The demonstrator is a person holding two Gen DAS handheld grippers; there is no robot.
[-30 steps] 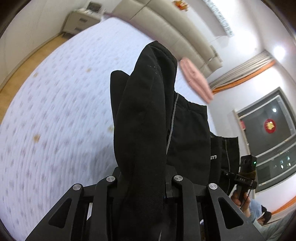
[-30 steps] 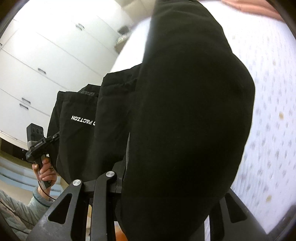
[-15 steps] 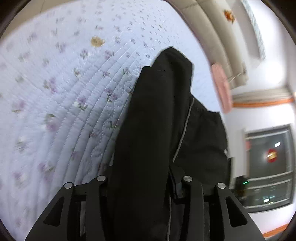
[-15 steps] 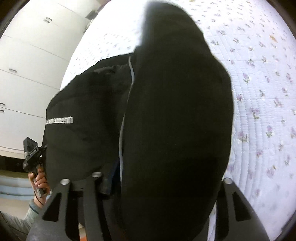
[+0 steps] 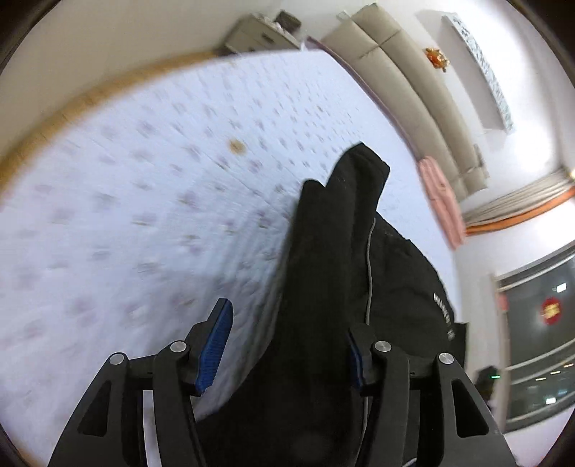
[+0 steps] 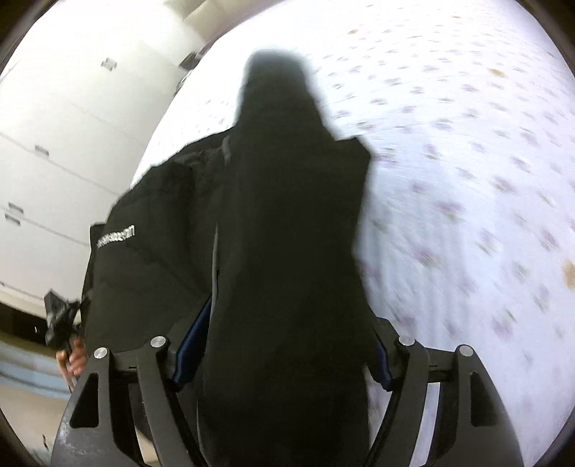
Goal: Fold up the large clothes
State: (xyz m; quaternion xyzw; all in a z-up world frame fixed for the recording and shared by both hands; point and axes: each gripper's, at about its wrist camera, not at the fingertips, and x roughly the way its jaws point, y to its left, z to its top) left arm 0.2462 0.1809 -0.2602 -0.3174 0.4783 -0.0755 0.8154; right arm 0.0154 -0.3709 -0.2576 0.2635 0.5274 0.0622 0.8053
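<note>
A large black garment (image 5: 334, 273) with white lettering lies on the floral quilted bed (image 5: 143, 186). In the left wrist view my left gripper (image 5: 287, 341) is open, its blue-padded fingers (image 5: 214, 345) spread, and the black cloth runs loosely between them. In the right wrist view the same black garment (image 6: 287, 233) stretches away from my right gripper (image 6: 284, 355), which is also open, with the cloth lying between its spread fingers. The cloth hides part of both grippers' pads.
A beige headboard (image 5: 402, 72) and a pink cloth (image 5: 440, 194) lie at the bed's far side. White wardrobe doors (image 6: 54, 151) stand to the left in the right wrist view. A nightstand (image 5: 258, 32) sits at the far corner.
Both grippers have opened and let go of the black garment. The garment has come down onto the bed. Both cameras have tilted up and are still moving.
</note>
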